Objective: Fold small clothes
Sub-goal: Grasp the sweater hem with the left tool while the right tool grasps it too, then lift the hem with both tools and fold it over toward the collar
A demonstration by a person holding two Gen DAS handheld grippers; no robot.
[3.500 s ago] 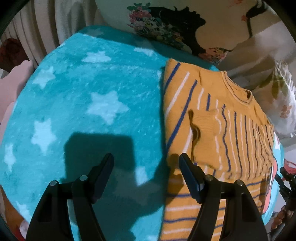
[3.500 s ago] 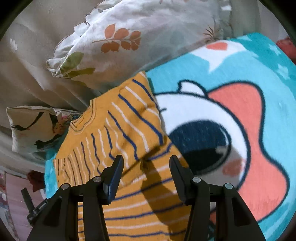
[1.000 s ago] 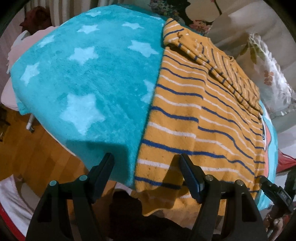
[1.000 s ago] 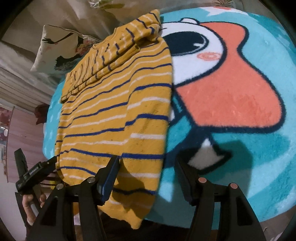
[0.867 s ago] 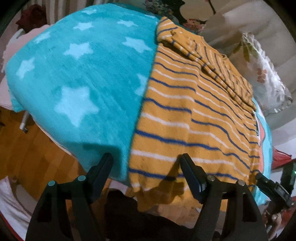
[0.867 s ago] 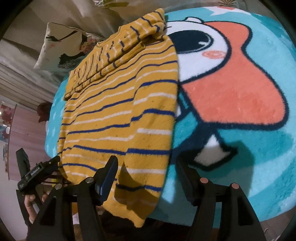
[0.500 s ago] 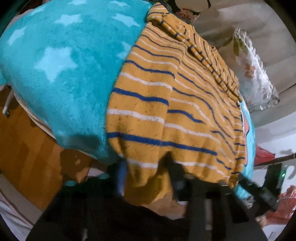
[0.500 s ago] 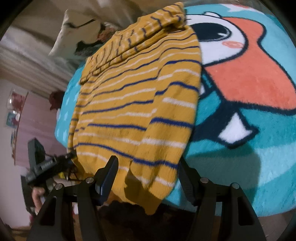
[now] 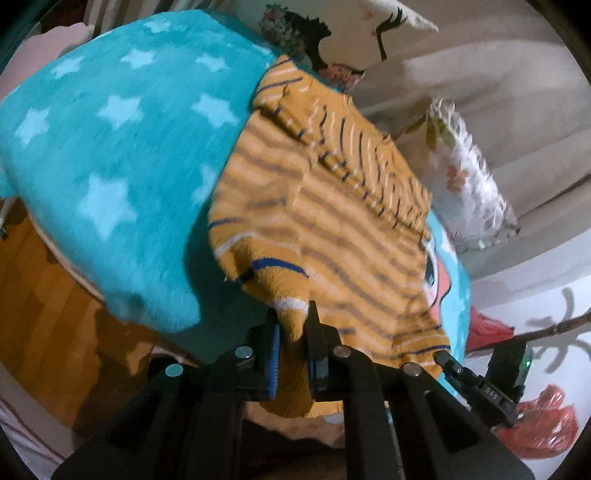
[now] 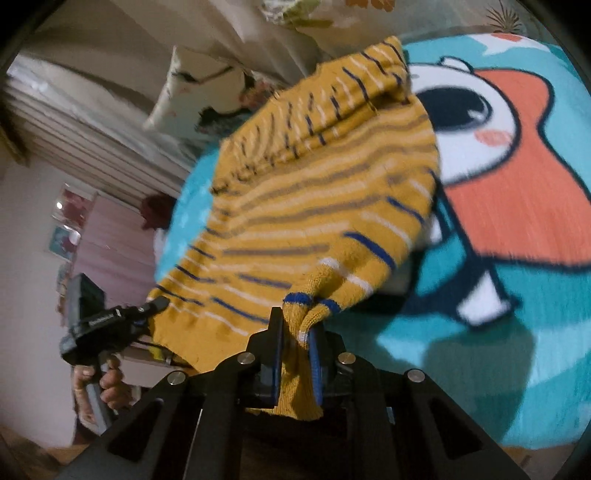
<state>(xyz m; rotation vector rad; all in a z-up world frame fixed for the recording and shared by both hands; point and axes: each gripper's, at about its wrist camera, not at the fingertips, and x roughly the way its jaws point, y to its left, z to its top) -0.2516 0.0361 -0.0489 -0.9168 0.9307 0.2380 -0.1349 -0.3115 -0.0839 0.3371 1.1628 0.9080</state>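
Bedding fills both wrist views: a fleecy turquoise blanket (image 9: 122, 155), scattered with pale stars on one side and printed with a big cartoon face in orange, white and navy on the other (image 10: 517, 192), covers a bed; pillows lie at its far end, a cream one with a dark flowery print (image 9: 332, 33) and a white one with leaf shapes (image 9: 469, 192); wooden floor (image 9: 40, 295) shows below the blanket's edge. On the blanket lies a small mustard-yellow jumper (image 9: 332, 221) with blue and white stripes, its top part folded over at the far end, its near hem lifted off the bed and stretched between the two tools. The left gripper (image 9: 291, 332) has just been closing and now pinches one bottom corner of the jumper, a fold of knit bunched between its narrow jaws; the right gripper (image 10: 297, 325) has likewise just been closing and clamps the other bottom corner, cloth hanging down between its blue-edged pads. In the right wrist view a person's hand (image 10: 99, 384) wraps the handle of the left tool; a red plastic bag (image 9: 535, 424) sits at the lower right of the left wrist view.
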